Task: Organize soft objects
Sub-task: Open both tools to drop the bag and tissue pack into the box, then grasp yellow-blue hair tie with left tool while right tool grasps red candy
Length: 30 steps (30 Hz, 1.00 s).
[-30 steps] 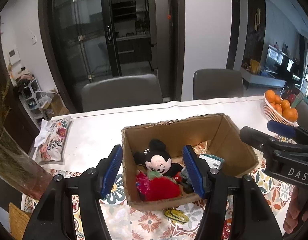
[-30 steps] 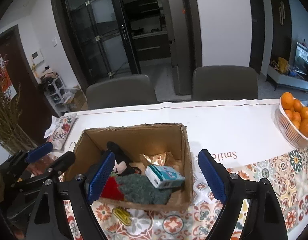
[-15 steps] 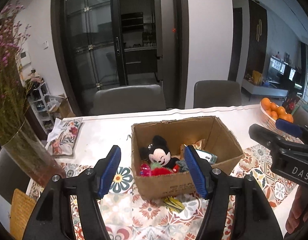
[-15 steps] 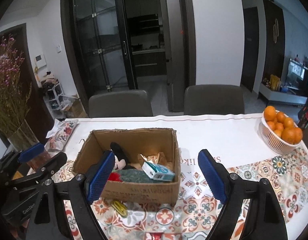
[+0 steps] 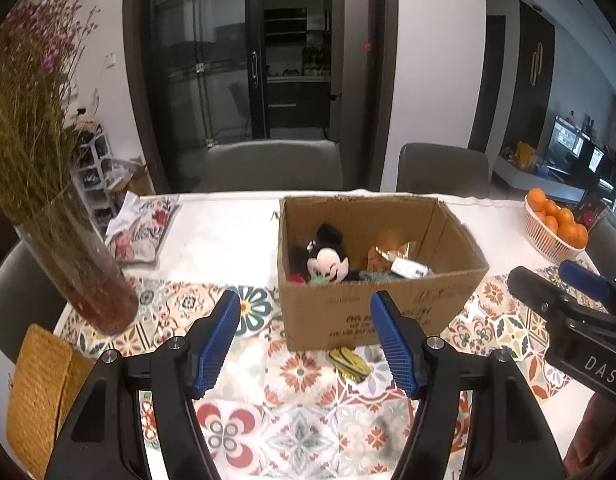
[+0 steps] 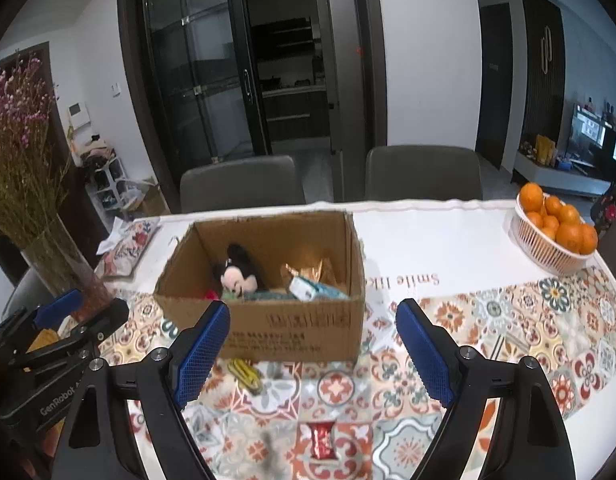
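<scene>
Left gripper (image 5: 304,340): jaws apart, nothing between them, above the patterned cloth (image 5: 308,420).
Right gripper (image 6: 312,352): jaws wide apart, empty.
Box (image 5: 388,312): on the table, beyond both grippers.
Plush mouse (image 5: 328,260): inside the box, beside packets.
Yellow clip (image 5: 350,364): on the cloth, just before the box.

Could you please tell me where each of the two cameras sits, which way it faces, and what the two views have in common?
Left wrist: on the left gripper, looking forward and down past its open blue pads at the box and vase; the right gripper and some of a hand show at right.
Right wrist: on the right gripper, facing the box and oranges; the left gripper shows at left.
Shared: box, plush, vase, oranges, both chairs.
</scene>
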Each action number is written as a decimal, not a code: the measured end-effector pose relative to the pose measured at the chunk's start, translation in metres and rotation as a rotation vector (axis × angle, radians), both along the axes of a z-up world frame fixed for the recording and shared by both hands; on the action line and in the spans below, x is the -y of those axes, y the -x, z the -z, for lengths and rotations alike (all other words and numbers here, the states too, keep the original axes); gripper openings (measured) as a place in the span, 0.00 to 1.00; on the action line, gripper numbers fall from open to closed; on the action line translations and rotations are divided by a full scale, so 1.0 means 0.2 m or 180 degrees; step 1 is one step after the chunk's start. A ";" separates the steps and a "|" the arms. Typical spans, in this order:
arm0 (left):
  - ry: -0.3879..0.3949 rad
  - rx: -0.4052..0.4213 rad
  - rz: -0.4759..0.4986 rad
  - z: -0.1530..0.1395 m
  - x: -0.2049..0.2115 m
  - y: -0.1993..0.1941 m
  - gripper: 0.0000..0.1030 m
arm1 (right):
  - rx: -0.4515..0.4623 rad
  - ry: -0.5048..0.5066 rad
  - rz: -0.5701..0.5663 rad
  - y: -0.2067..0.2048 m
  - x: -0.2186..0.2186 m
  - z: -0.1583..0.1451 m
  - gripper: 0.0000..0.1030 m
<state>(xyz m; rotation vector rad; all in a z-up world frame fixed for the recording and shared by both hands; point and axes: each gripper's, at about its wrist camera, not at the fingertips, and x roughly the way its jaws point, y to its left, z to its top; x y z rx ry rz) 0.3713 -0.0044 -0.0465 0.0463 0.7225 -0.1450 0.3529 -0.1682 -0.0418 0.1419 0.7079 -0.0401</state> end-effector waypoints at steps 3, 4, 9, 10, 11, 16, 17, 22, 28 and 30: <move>0.0058 -0.0111 -0.0020 0.04 -0.02 0.02 0.65 | -0.0087 -0.0052 0.0008 0.02 0.00 0.04 0.84; 0.0067 -0.0142 -0.0033 0.05 -0.03 0.03 0.65 | -0.0103 -0.0053 0.0014 0.03 -0.01 0.05 0.84; 0.0121 -0.0284 -0.0040 0.12 -0.04 0.06 0.65 | -0.0219 -0.0100 0.0071 0.08 -0.02 0.12 0.84; 0.0110 -0.0310 -0.0035 0.13 -0.04 0.06 0.65 | -0.0232 -0.0100 0.0075 0.08 -0.02 0.13 0.84; 0.0100 -0.0326 -0.0030 0.14 -0.04 0.06 0.65 | -0.0255 -0.0098 0.0086 0.09 -0.02 0.15 0.84; 0.0078 -0.0442 0.0009 0.21 -0.03 0.07 0.65 | -0.0359 -0.0192 0.0122 0.13 -0.02 0.23 0.84; 0.0071 -0.0462 0.0016 0.22 -0.03 0.07 0.65 | -0.0383 -0.0198 0.0127 0.13 -0.02 0.24 0.84; 0.0068 -0.0556 0.0051 0.28 -0.02 0.06 0.65 | -0.0509 -0.0236 0.0164 0.14 -0.02 0.32 0.84; 0.0092 -0.0620 0.0097 0.35 -0.01 0.04 0.65 | -0.0651 -0.0251 0.0222 0.15 -0.02 0.43 0.84; 0.0105 -0.0613 0.0103 0.37 0.00 0.03 0.65 | -0.0696 -0.0264 0.0255 0.16 -0.02 0.47 0.84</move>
